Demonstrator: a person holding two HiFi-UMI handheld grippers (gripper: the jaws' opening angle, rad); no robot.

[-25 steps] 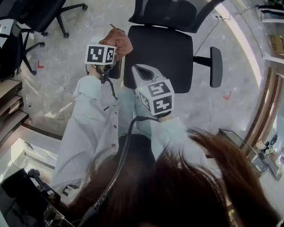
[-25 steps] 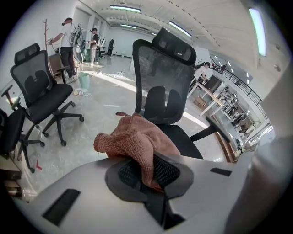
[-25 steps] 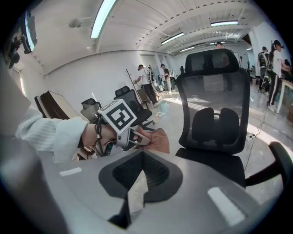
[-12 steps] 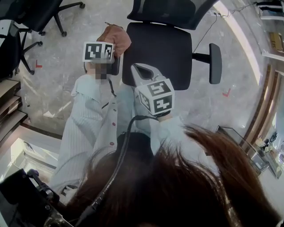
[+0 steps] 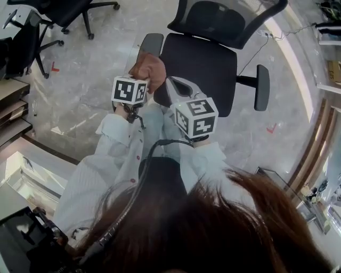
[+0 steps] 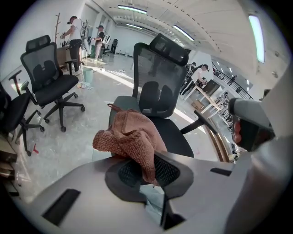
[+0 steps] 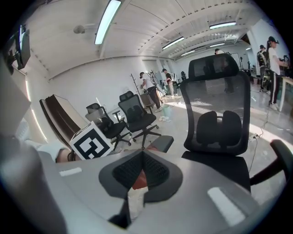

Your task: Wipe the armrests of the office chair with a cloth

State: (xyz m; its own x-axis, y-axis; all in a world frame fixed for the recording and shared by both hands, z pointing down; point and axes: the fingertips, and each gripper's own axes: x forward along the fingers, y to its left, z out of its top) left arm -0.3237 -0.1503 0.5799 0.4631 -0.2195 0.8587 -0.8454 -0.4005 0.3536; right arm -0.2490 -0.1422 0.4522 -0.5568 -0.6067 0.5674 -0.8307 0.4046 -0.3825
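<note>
The black office chair (image 5: pixel 200 66) stands in front of me, its mesh back (image 6: pixel 158 75) facing me. My left gripper (image 5: pixel 144 76) is shut on a reddish-brown cloth (image 5: pixel 149 68) (image 6: pixel 130 139), which lies over the near end of the chair's left armrest (image 5: pixel 151 44) (image 6: pixel 118 106). The far part of that armrest shows beyond the cloth. My right gripper (image 5: pixel 170 86) (image 7: pixel 138 180) hovers over the seat's front edge, shut and holding nothing. The right armrest (image 5: pixel 261 88) (image 6: pixel 201 125) stands bare.
Other black office chairs (image 5: pixel 80 10) (image 6: pixel 48 82) stand on the marble floor at the left. A stepped wooden edge (image 5: pixel 13 114) runs along the near left. People stand at desks (image 6: pixel 75 32) far behind.
The left gripper with the cloth has drawn back along the left armrest toward me, which uncovers the armrest's far part. The right gripper has kept its place beside it.
</note>
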